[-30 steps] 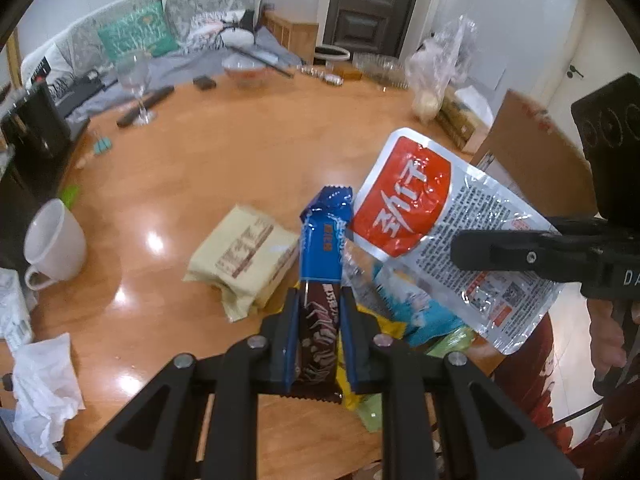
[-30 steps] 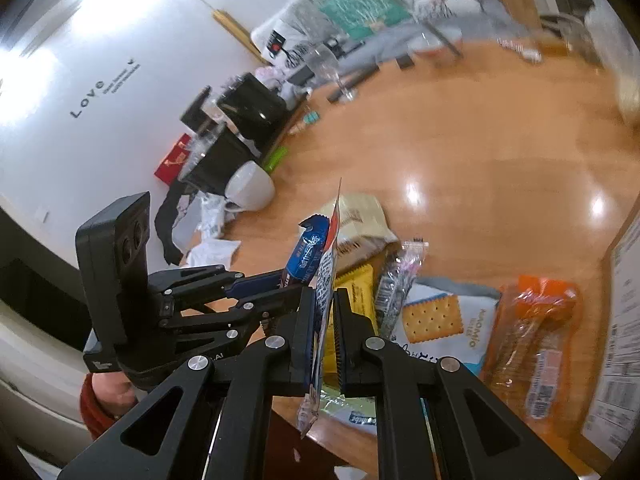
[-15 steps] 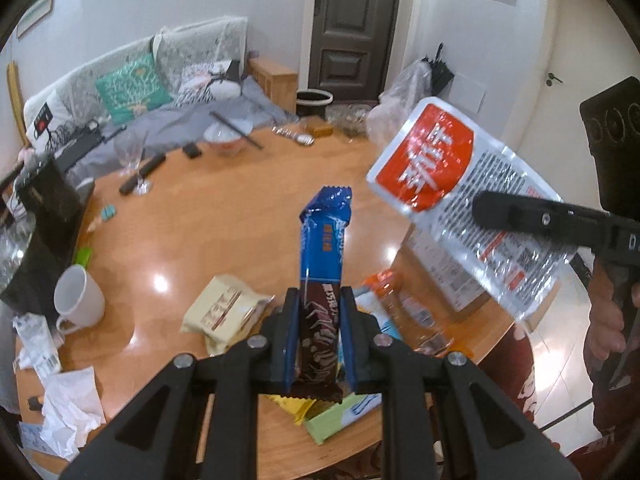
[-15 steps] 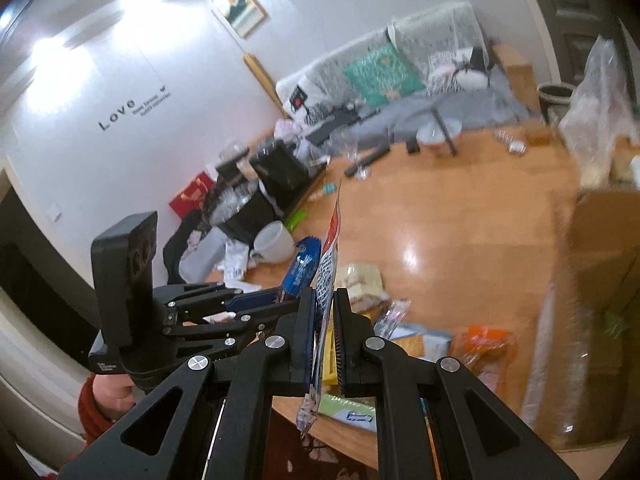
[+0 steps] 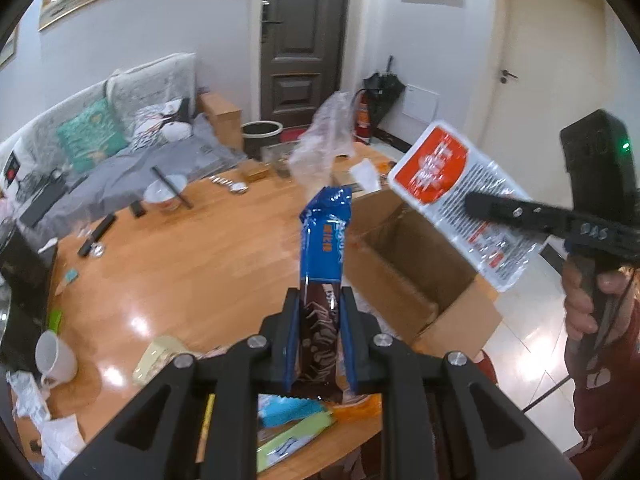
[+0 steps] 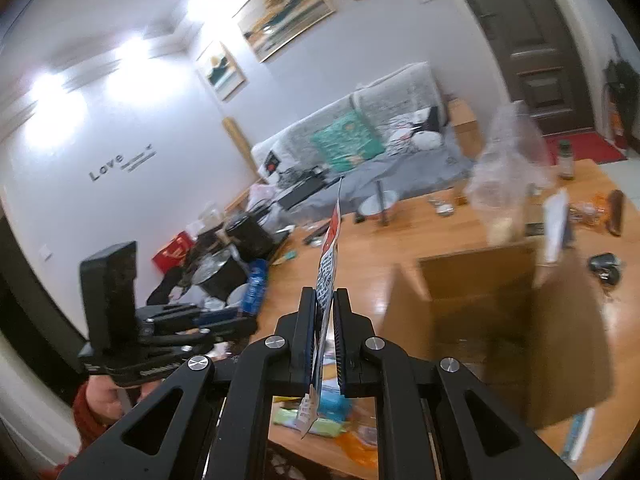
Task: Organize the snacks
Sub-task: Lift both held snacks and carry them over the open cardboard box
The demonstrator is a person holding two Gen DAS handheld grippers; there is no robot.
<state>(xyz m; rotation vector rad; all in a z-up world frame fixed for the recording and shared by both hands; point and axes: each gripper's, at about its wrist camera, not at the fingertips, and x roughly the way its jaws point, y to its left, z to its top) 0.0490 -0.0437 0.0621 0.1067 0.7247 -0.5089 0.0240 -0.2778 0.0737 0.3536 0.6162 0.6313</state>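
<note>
My left gripper (image 5: 319,304) is shut on a long blue and brown snack bar (image 5: 325,240) that sticks up and forward above the wooden table (image 5: 168,272). To its right, my right gripper (image 5: 476,202) is shut on a flat red and white snack packet (image 5: 452,184), held in the air over the open cardboard box (image 5: 412,276). Seen edge-on in the right wrist view, that packet (image 6: 328,264) stands clamped in my right gripper (image 6: 323,300), with the box (image 6: 500,320) to the right and my left gripper (image 6: 224,316) at the left.
Loose snack packets (image 5: 292,412) lie at the table's near edge, with a cream packet (image 5: 160,356) and a white mug (image 5: 54,360) at the left. A clear plastic bag (image 5: 324,152) stands behind the box. A bowl with chopsticks (image 5: 166,192) and remotes sit further back.
Both grippers have risen and swung right with their snacks, away from the pile. The open cardboard box has come into view below the red and white packet.
</note>
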